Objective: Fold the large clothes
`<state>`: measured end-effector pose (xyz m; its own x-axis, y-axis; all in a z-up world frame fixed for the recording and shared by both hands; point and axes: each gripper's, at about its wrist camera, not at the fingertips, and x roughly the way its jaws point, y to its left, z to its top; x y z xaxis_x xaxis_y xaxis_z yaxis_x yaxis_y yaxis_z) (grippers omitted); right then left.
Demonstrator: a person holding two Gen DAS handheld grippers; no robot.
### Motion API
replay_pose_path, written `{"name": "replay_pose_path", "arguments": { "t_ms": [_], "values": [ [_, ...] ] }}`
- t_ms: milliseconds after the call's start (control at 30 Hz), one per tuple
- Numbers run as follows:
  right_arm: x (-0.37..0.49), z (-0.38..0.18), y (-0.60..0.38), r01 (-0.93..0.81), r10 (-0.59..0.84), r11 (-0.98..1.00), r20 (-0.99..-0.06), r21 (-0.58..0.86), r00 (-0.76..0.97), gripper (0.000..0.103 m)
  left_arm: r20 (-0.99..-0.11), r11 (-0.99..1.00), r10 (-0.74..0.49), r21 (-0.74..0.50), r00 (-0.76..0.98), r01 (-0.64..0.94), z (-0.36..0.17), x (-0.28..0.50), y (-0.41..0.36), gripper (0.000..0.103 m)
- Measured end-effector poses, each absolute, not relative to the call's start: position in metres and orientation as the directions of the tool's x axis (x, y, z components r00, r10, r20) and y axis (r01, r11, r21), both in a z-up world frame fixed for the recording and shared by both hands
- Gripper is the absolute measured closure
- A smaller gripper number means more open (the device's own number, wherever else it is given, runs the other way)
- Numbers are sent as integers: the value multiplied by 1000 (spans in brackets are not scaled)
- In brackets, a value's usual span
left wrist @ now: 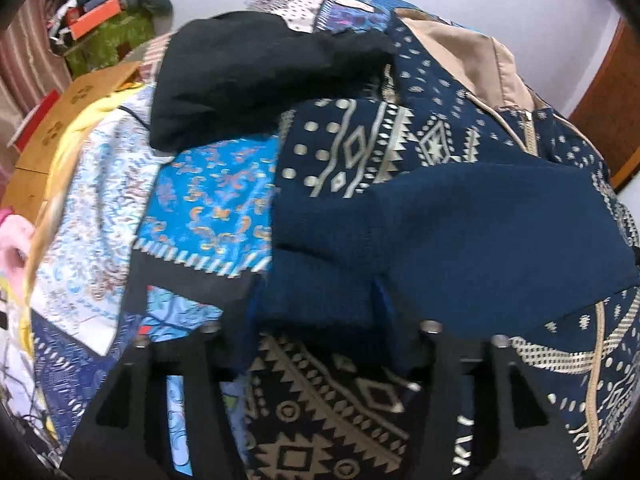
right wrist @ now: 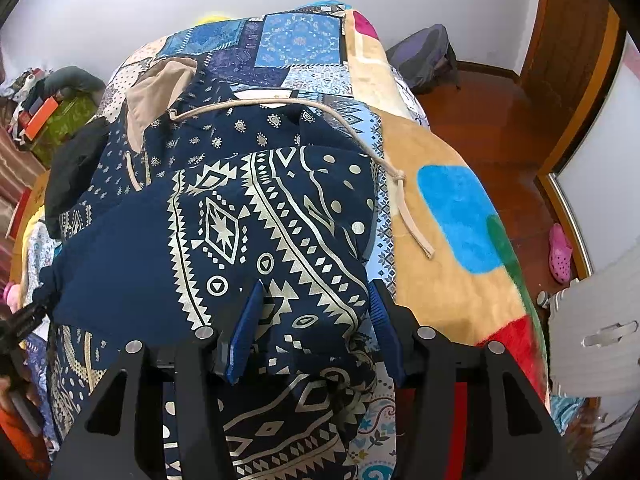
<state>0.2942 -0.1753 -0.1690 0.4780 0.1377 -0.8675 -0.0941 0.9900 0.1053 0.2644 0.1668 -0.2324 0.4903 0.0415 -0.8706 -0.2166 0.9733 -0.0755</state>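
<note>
Item: navy hoodie [right wrist: 256, 216] with a cream geometric print, lying partly folded on a bed spread with a blue patchwork quilt [right wrist: 296, 40]. All places below are given from the hoodie.

- Hood: tan-lined hood [right wrist: 160, 84] at the far end, turned open.
- Drawcord: a tan cord [right wrist: 360, 136] runs across the hoodie's upper chest and trails off its right edge onto the blanket.
- Cuff: a plain navy ribbed cuff [left wrist: 460, 232] lies folded across the printed body.
- Black garment [left wrist: 248, 76]: a crumpled dark piece touching the hoodie's far left side, near the hood.
- Blanket: a tan fleece blanket [right wrist: 436, 280] with blue, green and red patches, just beside the hoodie's right edge.
- Left gripper [left wrist: 316, 296]: over the hoodie's near left part; jaws stand apart with the plain navy fabric between them. The view is blurred, and whether the pads touch the cloth cannot be told — they do not appear to pinch it.
- Right gripper [right wrist: 316, 300]: over the hoodie's near right edge, blue pads [right wrist: 248, 320] parted, printed fabric bunched between them; the left pad rests on top of the cloth, and no firm pinch shows.
- Surroundings: beyond the hoodie's left side, a green box [right wrist: 60, 128] heaped with clutter; beyond its right side, a wooden floor [right wrist: 500, 128] with a pink clog [right wrist: 560, 254] and a dark bag [right wrist: 424, 56] against the wall.
</note>
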Motion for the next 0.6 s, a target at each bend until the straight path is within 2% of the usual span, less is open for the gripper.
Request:
{"name": "replay_pose_path", "arguments": {
  "t_ms": [167, 433, 600],
  "values": [
    [300, -160, -170, -113, 135, 989, -868, 91, 478, 53, -864, 972, 66, -56, 500, -226, -212, 263, 177, 44],
    [320, -118, -157, -163, 179, 981, -805, 103, 566, 53, -765, 983, 114, -7, 633, -185, -144, 290, 179, 44],
    [343, -86, -140, -209, 234, 969, -745, 128, 625, 53, -721, 987, 33, -84, 692, -134, -112, 335, 179, 43]
  ]
}}
